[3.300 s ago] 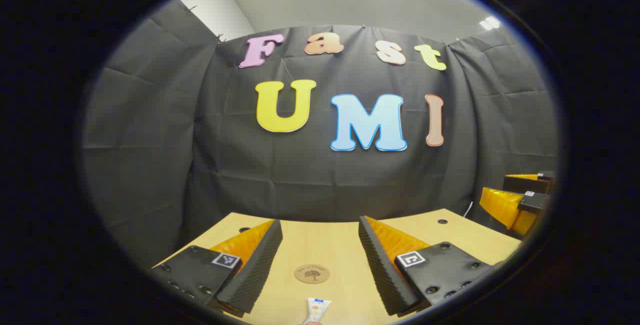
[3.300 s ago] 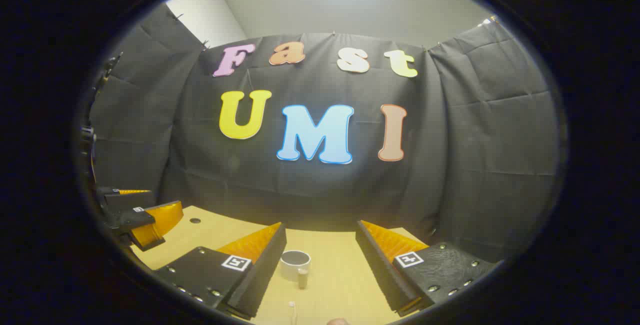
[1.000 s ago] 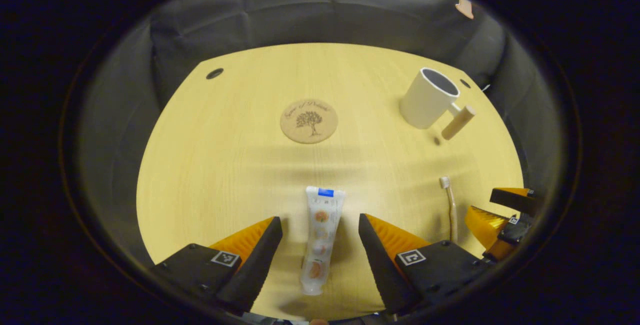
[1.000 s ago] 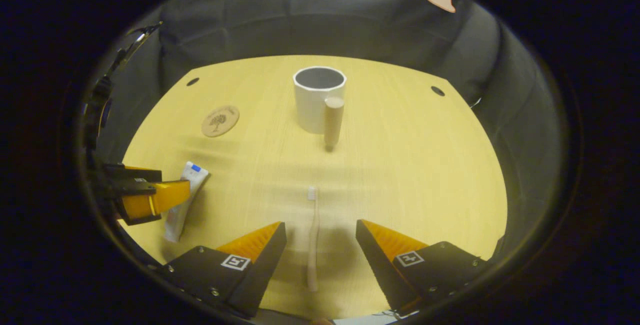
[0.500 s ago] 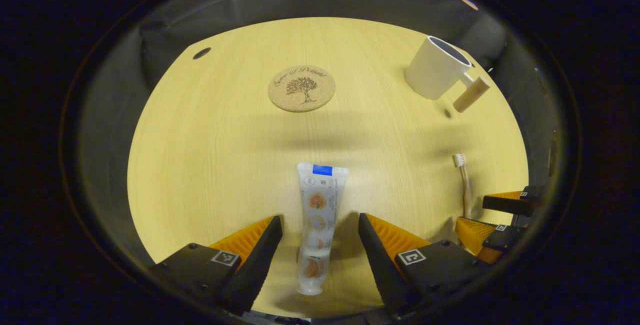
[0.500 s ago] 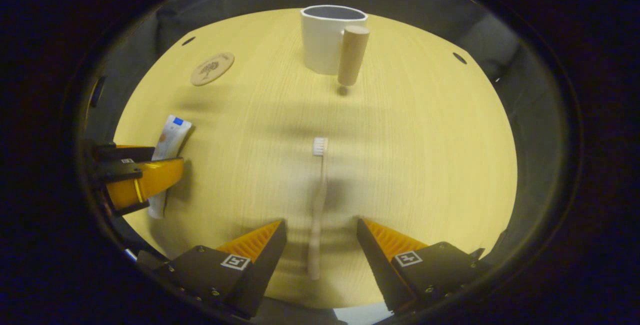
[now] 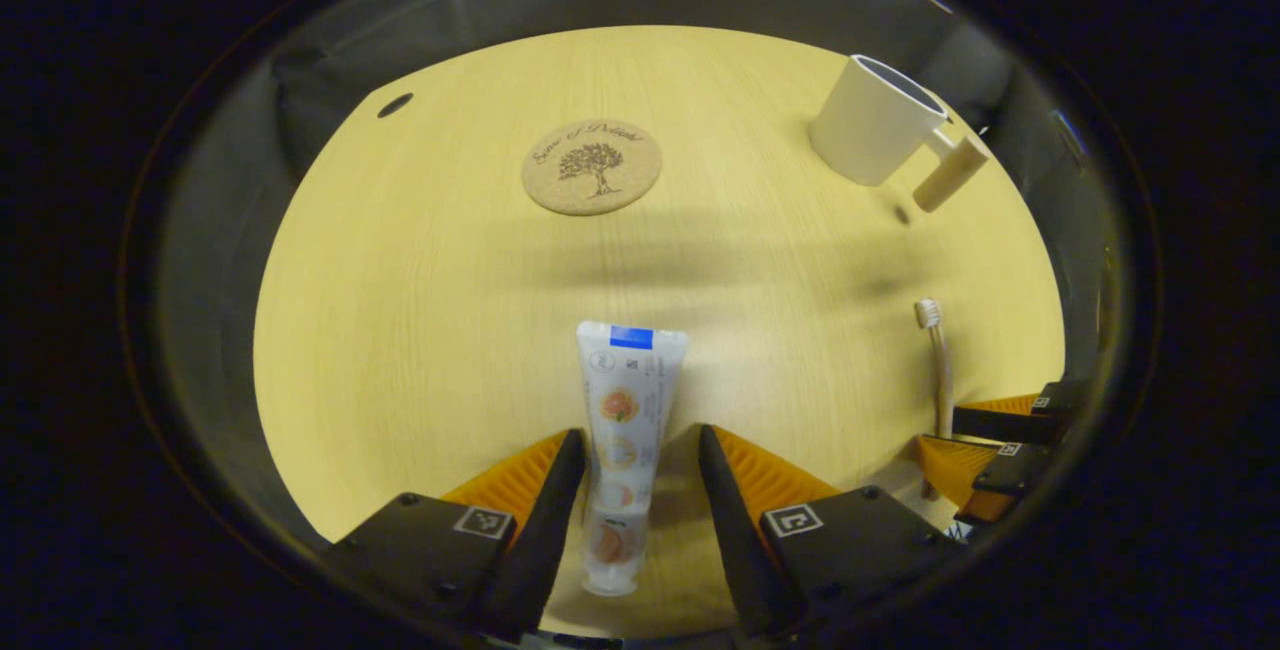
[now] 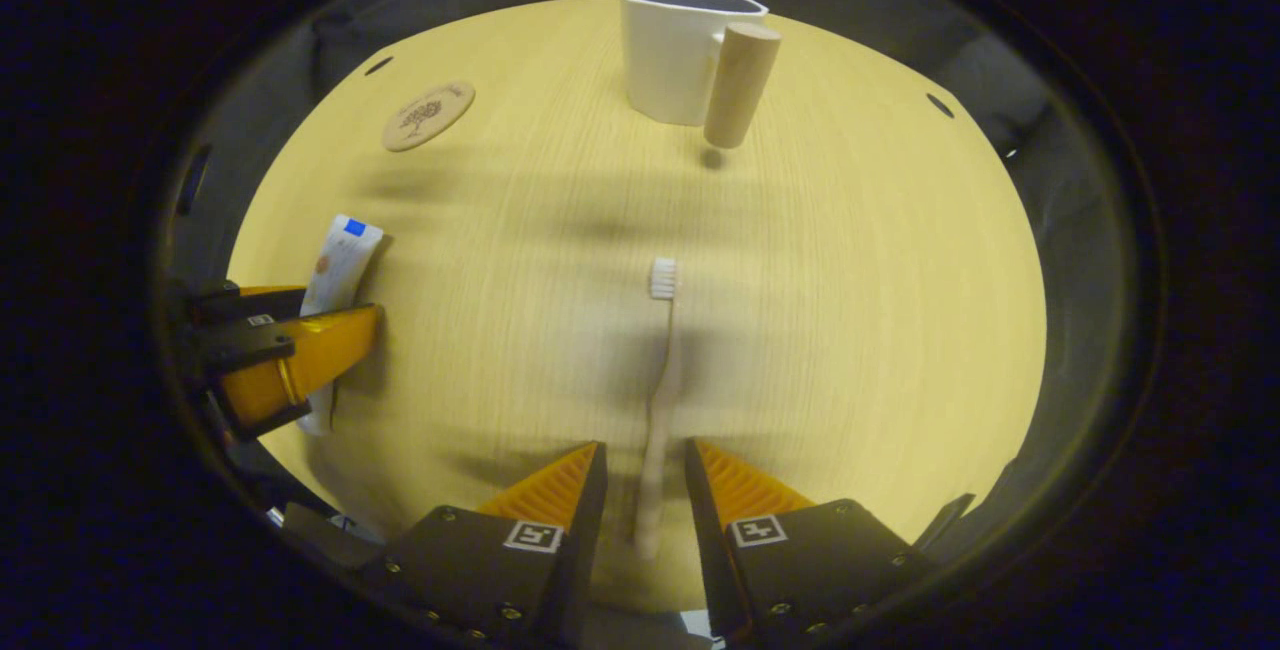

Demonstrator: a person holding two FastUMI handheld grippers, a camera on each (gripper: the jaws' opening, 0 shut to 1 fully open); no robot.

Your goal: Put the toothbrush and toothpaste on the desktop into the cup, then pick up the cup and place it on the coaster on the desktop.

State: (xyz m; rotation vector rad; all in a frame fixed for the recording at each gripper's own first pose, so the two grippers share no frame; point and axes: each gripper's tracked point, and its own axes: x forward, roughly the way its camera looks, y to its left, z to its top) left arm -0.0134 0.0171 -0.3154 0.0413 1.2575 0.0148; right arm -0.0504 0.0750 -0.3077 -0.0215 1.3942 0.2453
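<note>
Wooden desk (image 7: 420, 330) spreads pale and bare beneath both of my grippers, and everything for the job lies within reach on it. At the far side stands the cup (image 8: 675, 55), white, upright and open at the top, its round wooden handle (image 8: 738, 85) turned toward me; I judge that leaves the mouth free for dropping things in. To the far left lies the coaster (image 7: 592, 167), a flat cork disc well apart from the cup, waiting as the last stop.

Nearer me, the toothpaste (image 7: 620, 430) lies flat on the desk, cap end toward me and crimped end pointing away. My left gripper (image 7: 632, 490) straddles its lower half, so the tube runs lengthwise between my fingers. The jaws are partly closed, just beside the tube's sides; I cannot tell whether they touch it yet, and the tube rests on the desk.

Thinnest of all, the toothbrush (image 8: 660, 390) lies to the right of the tube, bristles away from me. My right gripper (image 8: 645, 505) is lined up along its handle end. Those jaws are narrowed to a slim gap with the handle between them; firm contact I cannot confirm, and the brush lies on the wood.
</note>
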